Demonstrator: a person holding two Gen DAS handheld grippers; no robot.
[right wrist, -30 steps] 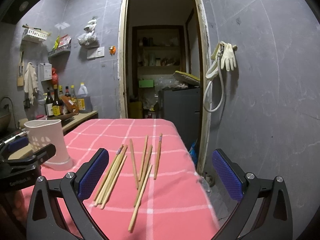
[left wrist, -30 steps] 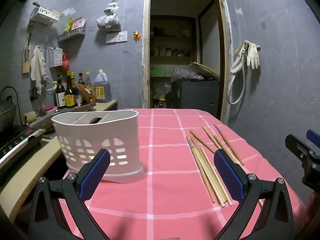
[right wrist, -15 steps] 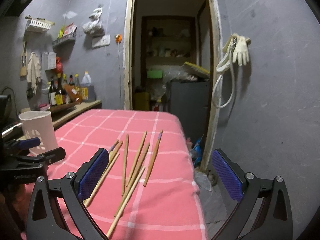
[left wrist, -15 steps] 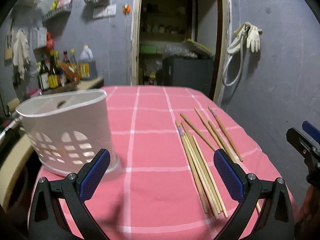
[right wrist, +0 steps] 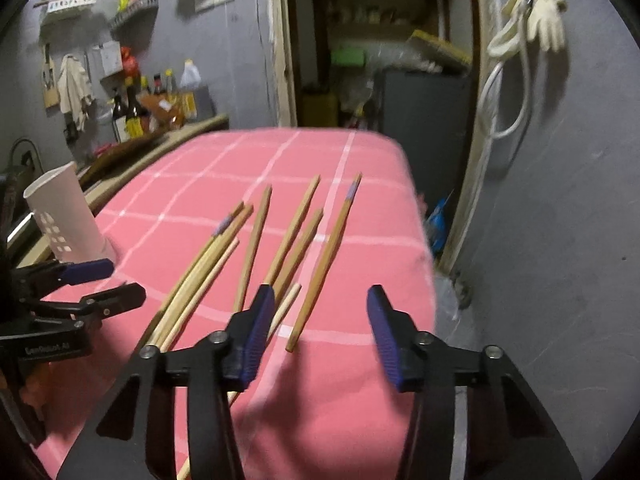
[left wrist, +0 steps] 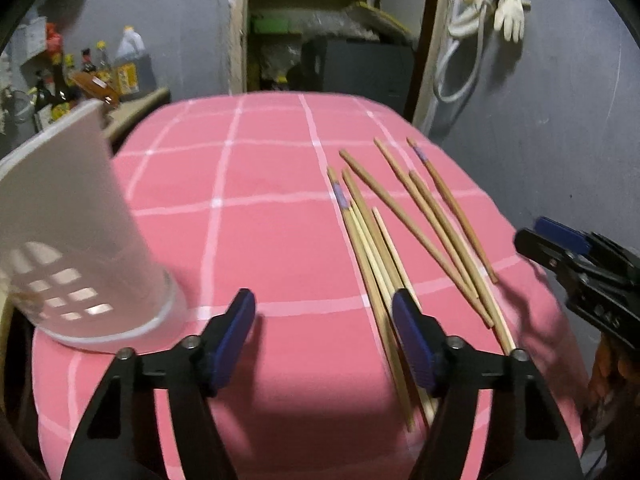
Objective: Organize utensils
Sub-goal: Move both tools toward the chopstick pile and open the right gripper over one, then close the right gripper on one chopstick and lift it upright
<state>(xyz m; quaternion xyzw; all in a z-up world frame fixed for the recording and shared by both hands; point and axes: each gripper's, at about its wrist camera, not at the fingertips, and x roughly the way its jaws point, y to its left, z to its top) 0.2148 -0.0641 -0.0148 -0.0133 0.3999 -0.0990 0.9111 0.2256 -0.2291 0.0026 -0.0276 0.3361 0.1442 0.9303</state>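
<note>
Several wooden chopsticks lie spread on the pink checked tablecloth. A white slotted utensil holder stands at the table's left side. My left gripper hovers over bare cloth between the holder and the chopsticks, its jaws closing with nothing between them; its right finger sits just over the pale chopsticks' near ends. My right gripper hangs above the near end of the rightmost chopstick, jaws closing, pads not pressing anything. Each gripper also shows in the other's view.
The tablecloth's right edge drops off beside a grey wall and an open doorway. A counter with bottles runs along the left. White gloves and a hose hang on the right wall.
Both grippers have moved forward and tilted down toward the table. Their jaws have narrowed from wide open. The holder now sits further left in the left wrist view.
</note>
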